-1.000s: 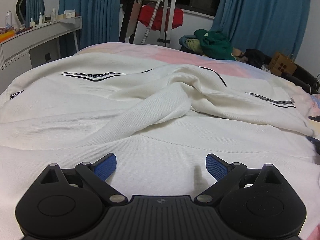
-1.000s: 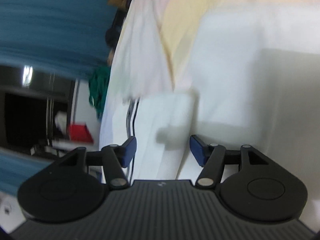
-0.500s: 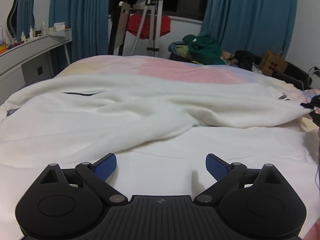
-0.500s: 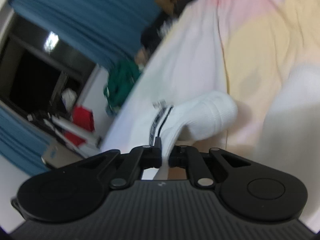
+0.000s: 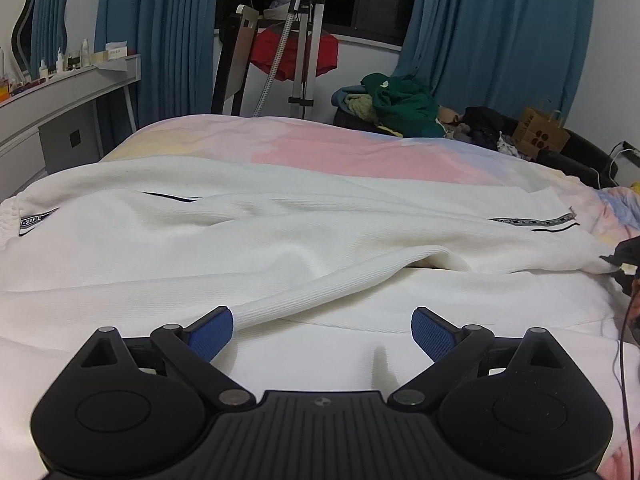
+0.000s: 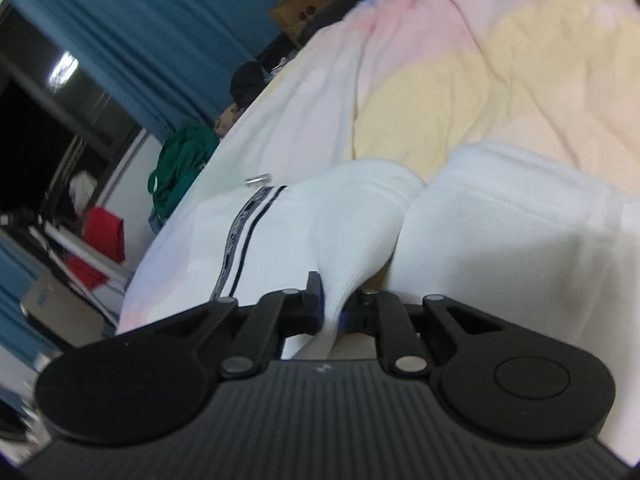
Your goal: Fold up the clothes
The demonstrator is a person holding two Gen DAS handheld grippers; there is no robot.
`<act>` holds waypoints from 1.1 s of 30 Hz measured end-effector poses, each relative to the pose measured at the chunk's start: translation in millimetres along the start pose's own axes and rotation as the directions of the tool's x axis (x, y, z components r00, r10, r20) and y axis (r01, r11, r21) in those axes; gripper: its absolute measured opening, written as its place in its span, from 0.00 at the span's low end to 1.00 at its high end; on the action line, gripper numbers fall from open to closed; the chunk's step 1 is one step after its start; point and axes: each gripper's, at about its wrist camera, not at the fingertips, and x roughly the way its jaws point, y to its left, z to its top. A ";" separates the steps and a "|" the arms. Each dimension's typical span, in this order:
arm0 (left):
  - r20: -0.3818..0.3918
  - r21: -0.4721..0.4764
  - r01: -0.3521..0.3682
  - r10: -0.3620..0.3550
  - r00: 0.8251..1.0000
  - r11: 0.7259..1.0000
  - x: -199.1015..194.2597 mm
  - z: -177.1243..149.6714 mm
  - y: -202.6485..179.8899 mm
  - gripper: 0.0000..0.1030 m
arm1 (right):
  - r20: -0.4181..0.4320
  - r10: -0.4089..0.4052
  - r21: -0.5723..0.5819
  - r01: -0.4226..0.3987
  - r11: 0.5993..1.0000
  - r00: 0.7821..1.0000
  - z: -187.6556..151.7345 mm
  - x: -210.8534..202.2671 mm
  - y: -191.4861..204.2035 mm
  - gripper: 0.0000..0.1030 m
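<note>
bed (image 5: 320, 148) with pastel pink, yellow and blue cover filling mid-frame, white garment (image 5: 280, 240) with black striped trim spread across it, lower half of frame

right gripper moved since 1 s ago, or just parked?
Yes. The right gripper, open beside the white garment a second ago, is now shut on its cuff. The green clothes pile shifted in its view, but the direction of travel is unclear.

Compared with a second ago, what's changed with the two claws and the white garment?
The right claw closed on the white garment, gripping its cuff, and pulled the cloth straighter across the bed. The left claw stayed open above the cloth, holding nothing.
</note>
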 end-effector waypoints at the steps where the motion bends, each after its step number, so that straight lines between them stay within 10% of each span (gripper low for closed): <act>1: 0.002 0.003 0.000 0.000 1.000 1.000 -1.6 -0.2 0.0 0.94 | -0.003 -0.010 -0.011 0.010 1.000 1.000 -0.3 -8.1 1.0 0.16; 13: 0.039 0.026 0.011 -0.012 0.999 1.000 -40.3 -5.2 4.6 0.95 | -0.039 0.066 -0.317 -0.075 0.945 0.997 -45.7 -135.7 46.2 0.81; 21: 0.035 -0.179 -0.013 0.019 0.999 0.984 -94.8 -14.0 58.3 0.95 | -0.061 0.099 -0.392 -0.115 0.913 0.993 -76.1 -194.2 62.1 0.80; 27: 0.086 -0.438 -0.044 0.090 0.992 0.898 -143.6 -21.0 127.5 0.95 | -0.077 0.036 -0.401 -0.064 0.914 0.996 -76.4 -182.3 58.8 0.80; 33: 0.114 -0.664 -0.056 0.174 0.978 0.746 -192.7 -28.2 196.0 0.95 | -0.083 0.013 -0.363 -0.043 0.931 0.996 -73.1 -178.4 47.0 0.80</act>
